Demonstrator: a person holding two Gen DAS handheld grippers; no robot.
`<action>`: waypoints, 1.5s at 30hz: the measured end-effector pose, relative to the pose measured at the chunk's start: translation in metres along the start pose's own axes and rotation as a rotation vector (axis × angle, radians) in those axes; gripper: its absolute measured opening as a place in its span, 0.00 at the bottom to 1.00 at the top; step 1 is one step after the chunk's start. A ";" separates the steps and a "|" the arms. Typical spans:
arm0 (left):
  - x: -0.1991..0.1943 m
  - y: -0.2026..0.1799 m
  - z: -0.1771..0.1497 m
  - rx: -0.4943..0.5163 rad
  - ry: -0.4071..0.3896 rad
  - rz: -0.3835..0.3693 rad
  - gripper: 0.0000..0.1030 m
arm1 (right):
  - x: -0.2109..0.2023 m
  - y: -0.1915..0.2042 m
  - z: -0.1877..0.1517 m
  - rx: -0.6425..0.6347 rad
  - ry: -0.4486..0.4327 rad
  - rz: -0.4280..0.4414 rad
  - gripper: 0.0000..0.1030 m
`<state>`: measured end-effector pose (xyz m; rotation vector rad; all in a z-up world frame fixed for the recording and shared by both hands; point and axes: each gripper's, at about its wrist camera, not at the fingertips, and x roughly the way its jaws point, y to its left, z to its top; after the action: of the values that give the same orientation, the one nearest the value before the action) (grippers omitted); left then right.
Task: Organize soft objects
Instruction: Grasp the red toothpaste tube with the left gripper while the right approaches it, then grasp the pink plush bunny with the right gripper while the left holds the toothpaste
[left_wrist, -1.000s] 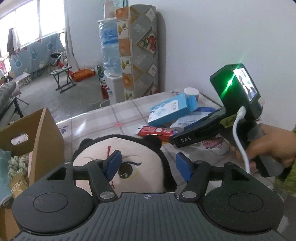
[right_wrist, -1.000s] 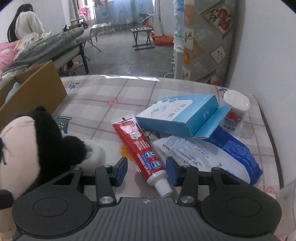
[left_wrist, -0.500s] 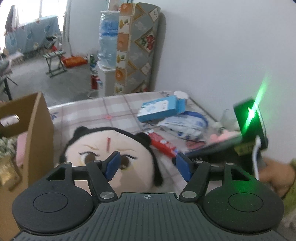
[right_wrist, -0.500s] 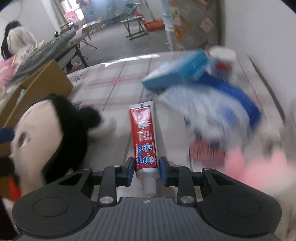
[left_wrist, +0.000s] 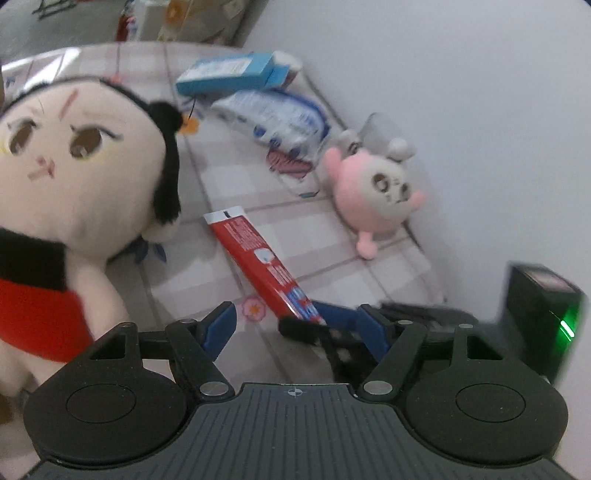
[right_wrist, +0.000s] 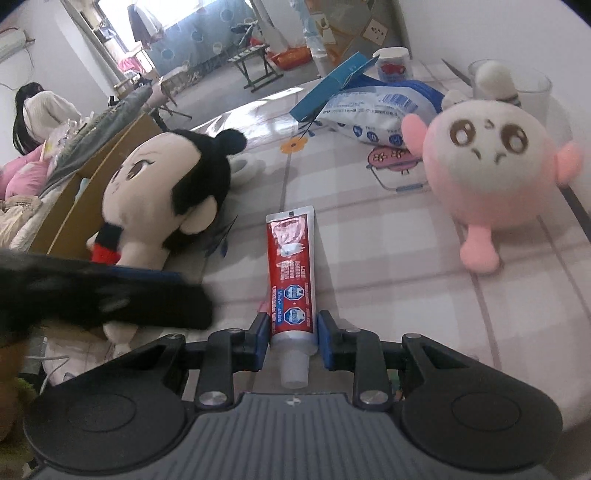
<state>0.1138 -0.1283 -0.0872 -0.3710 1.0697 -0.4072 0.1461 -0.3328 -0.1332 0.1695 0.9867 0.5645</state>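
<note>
A: On the checked table (right_wrist: 388, 258), the right gripper (right_wrist: 293, 334) has its pads tight against both sides of the toothpaste (right_wrist: 291, 266), right at the neck by the cap.

B: And the left gripper (left_wrist: 291, 325)?

A: Jaws opening, nothing between them; it hovers beside the doll (left_wrist: 66, 155).

B: So where are the soft things?

A: Doll lies by the box (right_wrist: 85, 206), the pink plush (right_wrist: 487, 173) near the wall beside the glass (right_wrist: 532, 88).

B: How should this be played?

A: I'd say clear the tube without squeezing too hard near the cap, then take the doll by the body, not the head, so it doesn't flop.
</note>
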 end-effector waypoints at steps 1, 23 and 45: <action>0.007 0.000 0.000 -0.011 0.007 0.007 0.70 | -0.002 0.003 -0.004 -0.003 -0.006 -0.003 0.37; 0.049 0.009 0.010 -0.088 0.077 0.148 0.45 | 0.003 -0.028 -0.039 0.391 -0.099 0.344 0.37; 0.042 0.021 0.007 -0.179 0.072 0.105 0.25 | -0.004 -0.010 -0.057 0.278 -0.152 0.286 0.39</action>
<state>0.1409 -0.1299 -0.1259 -0.4595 1.1941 -0.2333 0.1005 -0.3499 -0.1655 0.6002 0.8952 0.6625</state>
